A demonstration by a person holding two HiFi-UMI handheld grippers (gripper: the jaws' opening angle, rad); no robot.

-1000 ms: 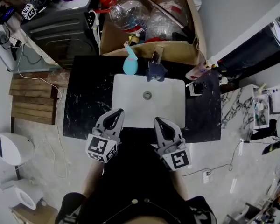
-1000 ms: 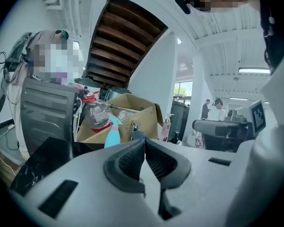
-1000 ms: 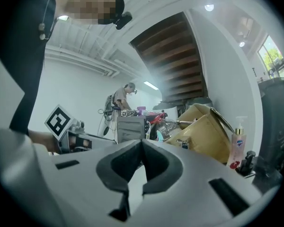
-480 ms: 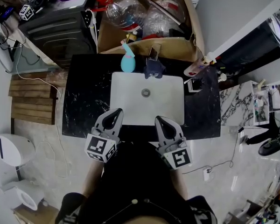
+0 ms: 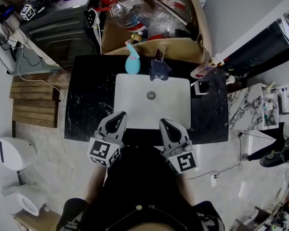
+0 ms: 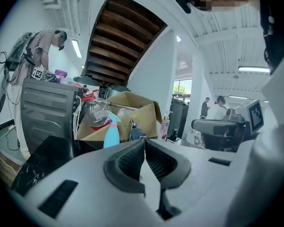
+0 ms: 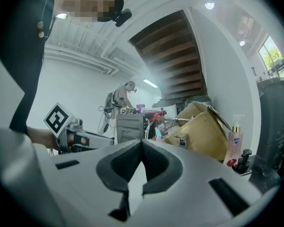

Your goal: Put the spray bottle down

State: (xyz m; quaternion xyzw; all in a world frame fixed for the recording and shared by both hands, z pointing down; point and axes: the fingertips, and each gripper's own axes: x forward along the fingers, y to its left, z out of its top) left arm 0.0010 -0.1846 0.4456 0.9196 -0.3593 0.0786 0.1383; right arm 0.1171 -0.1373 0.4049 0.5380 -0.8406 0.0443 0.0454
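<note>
The teal spray bottle point(image 5: 132, 62) with a pink trigger stands upright on the black counter point(image 5: 89, 100), behind the white sink basin's point(image 5: 130, 110) far left corner. It also shows in the left gripper view as the spray bottle point(image 6: 111, 132), beyond the jaws and free of them. My left gripper point(image 5: 117, 119) and right gripper point(image 5: 164, 124) hover side by side over the basin's near edge. Both are shut with nothing between the fingers. In their own views the left gripper point(image 6: 144, 142) and right gripper point(image 7: 142, 143) show the pads pressed together.
A dark faucet point(image 5: 158, 69) sits behind the basin. A pink pump bottle point(image 5: 203, 71) stands at the counter's back right. Behind the counter is a cardboard box point(image 5: 192, 47) holding clear plastic bottles, with a dark cabinet point(image 5: 62, 28) to its left. A wooden pallet point(image 5: 33, 100) lies on the floor at left.
Both grippers stay where they were, still shut. The spray bottle has not moved; only the head view shifts slightly.
</note>
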